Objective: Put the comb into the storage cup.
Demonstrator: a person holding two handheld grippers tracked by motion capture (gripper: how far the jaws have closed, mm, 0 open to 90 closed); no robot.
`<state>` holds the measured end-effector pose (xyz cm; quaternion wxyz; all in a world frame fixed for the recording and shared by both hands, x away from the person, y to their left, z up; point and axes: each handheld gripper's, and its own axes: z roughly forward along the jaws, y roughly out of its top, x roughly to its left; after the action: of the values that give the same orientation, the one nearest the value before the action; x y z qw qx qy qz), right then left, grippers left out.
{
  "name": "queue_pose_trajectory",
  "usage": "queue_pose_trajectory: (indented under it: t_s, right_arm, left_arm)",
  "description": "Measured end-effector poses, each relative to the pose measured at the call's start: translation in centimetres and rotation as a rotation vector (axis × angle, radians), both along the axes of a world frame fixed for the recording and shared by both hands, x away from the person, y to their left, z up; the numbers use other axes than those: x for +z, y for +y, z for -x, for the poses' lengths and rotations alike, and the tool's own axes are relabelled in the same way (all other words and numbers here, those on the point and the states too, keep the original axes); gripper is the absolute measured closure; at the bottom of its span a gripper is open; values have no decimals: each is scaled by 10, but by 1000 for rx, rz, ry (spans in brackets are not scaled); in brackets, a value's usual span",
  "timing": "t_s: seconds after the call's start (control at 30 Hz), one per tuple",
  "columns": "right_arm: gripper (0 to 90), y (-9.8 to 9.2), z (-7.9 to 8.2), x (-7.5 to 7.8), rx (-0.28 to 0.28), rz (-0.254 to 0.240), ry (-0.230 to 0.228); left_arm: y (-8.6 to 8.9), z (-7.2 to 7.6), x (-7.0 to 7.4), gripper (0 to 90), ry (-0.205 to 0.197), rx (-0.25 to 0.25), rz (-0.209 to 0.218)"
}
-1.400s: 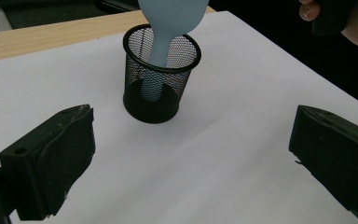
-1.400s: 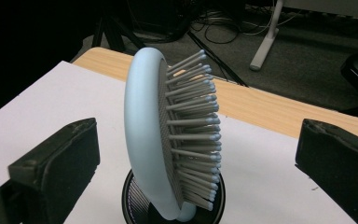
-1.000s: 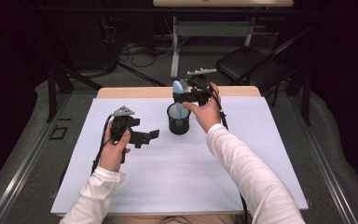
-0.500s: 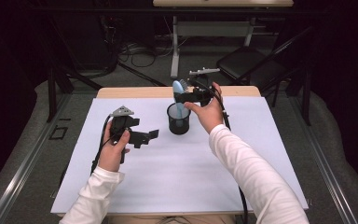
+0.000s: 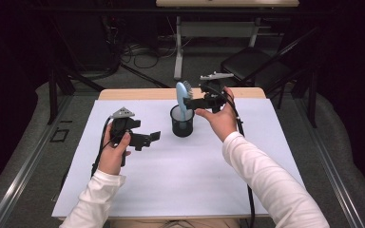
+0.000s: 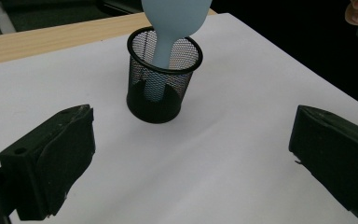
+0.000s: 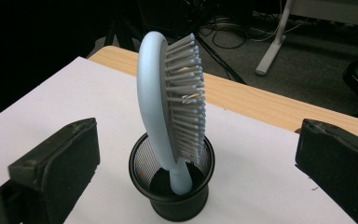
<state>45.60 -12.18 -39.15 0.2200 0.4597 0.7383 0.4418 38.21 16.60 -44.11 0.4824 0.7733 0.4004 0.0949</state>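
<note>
Since the blue hairbrush (image 7: 170, 112) only leans in the black mesh cup (image 5: 182, 121), handle down and bristly head poking high over the rim, it could tip the whole cup over. The cup looks light and the brush is tall, so one bump from a hand pulling away might knock both down. That is my guess, not something I see happening.

The biggest thing here is the white sheet (image 5: 180, 175) that covers most of the wooden table (image 5: 123, 93). The cup stands on the sheet, a bit toward the far side, with bare wood showing just behind it.

The right gripper (image 5: 193, 101) hangs just beside the top of the brush, right of the cup and above it. Its jaws are wide apart and hold nothing, with the brush standing free between them. If those jaws swing sideways, they could catch the bristles.

The left gripper (image 5: 156, 136) sits to the left of the cup, near it but not touching. Its jaws are wide apart too, and empty.

Nothing else lies on the sheet around the cup, so nothing blocks the way. Past the cup, off the table, are a dark chair (image 5: 256, 69) and some cables (image 5: 138, 50) on the floor.
</note>
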Motion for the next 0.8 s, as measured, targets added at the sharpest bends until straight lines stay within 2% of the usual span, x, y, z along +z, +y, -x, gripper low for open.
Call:
queue_pose_trajectory:
  t_s: [0.23,0.37,0.57,0.8]
  right_arm:
    - [0,-17,15,-3,10,-3,-14]
    - [0,-28,22,-5,15,-28,-4]
    - [0,-47,38,-10,21,-30,1]
    - [0,-69,57,-17,3,-40,-24]
  left_arm:
    - [2,1,1,5,-2,5,-3]
    - [3,2,1,5,0,6,-10]
    - [8,4,5,5,-6,14,-21]
    - [22,8,10,5,-10,28,-59]
